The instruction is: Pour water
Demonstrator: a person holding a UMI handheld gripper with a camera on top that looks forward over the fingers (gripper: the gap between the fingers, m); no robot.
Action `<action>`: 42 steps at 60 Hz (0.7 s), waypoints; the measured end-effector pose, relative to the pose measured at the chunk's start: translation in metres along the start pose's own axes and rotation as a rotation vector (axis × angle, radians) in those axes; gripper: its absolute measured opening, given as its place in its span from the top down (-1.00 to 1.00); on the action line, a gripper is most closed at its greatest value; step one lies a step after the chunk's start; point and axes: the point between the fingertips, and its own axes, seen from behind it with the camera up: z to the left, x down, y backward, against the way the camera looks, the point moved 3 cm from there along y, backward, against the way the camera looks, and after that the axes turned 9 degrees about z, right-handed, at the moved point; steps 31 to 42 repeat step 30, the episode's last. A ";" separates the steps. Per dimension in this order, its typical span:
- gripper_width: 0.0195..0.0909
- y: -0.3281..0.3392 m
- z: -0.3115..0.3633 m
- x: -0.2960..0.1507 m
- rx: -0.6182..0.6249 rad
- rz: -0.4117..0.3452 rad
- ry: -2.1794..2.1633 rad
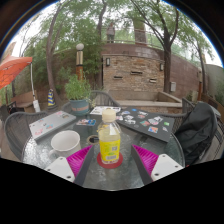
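Gripper (pixel 110 163) jaws spread wide, holding nothing. The bottle (pixel 109 140) stands upright between them at the near edge of the glass table (pixel 130 178), white cup (pixel 66 141) just beside it.

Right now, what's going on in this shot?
A person's handheld tongs are lined up on a clear plastic bottle with a yellow label on a round glass patio table. The bottle stands between the open pink pads, apparently not yet gripped. A white bowl sits just beside it. Nothing poured yet.
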 end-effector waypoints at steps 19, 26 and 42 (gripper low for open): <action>-0.74 0.192 0.082 -0.009 0.104 0.049 0.001; -0.76 0.246 0.109 -0.017 0.112 0.042 -0.056; -0.76 0.269 0.115 -0.018 0.121 0.046 -0.070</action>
